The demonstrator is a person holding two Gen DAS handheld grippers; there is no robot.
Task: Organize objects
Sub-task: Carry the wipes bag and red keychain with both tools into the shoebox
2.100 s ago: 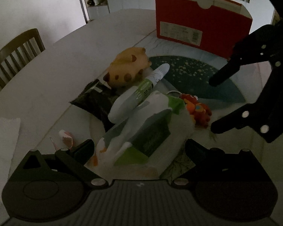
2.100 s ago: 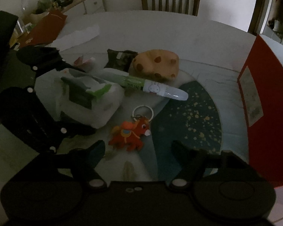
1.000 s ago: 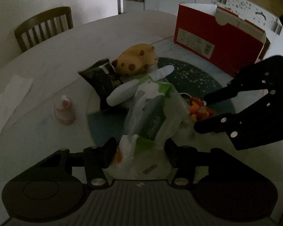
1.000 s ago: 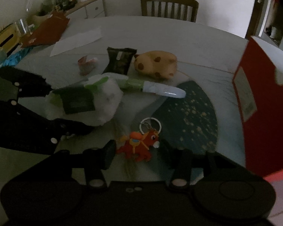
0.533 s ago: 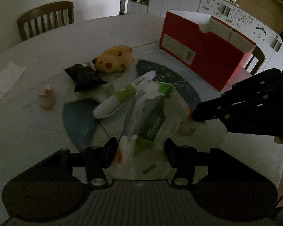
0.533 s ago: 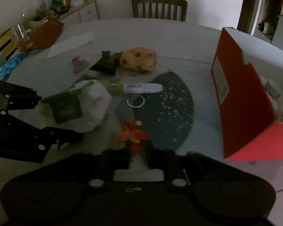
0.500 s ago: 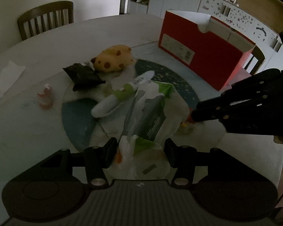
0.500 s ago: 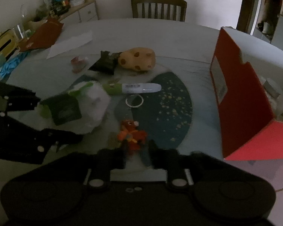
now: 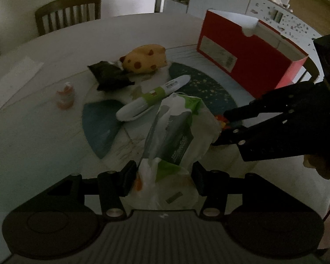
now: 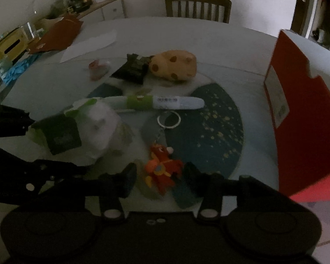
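Your left wrist cam looks steeply down past its gripper (image 9: pixel 162 176), close over the table (image 9: pixel 33 132). Your right cam does likewise, facing the chair (image 10: pixel 198 5). Both share the pen (image 9: pixel 153 98) (image 10: pixel 156 103), box (image 9: pixel 248 59) (image 10: pixel 303 114).

A white and green plastic packet (image 9: pixel 176 136) lies crumpled on the table, its near end between the left gripper's fingers. Beside it lies a white pen-shaped tube (image 10: pixel 156 103) with a green band. A red and orange toy keychain (image 10: pixel 162 169) with a metal ring rests flat. Farther back are a yellow spotted plush (image 10: pixel 173 66), a dark sachet (image 10: pixel 133 67) and a small pink bottle (image 9: pixel 65 95). A red box (image 9: pixel 248 55) stands upright at the right.
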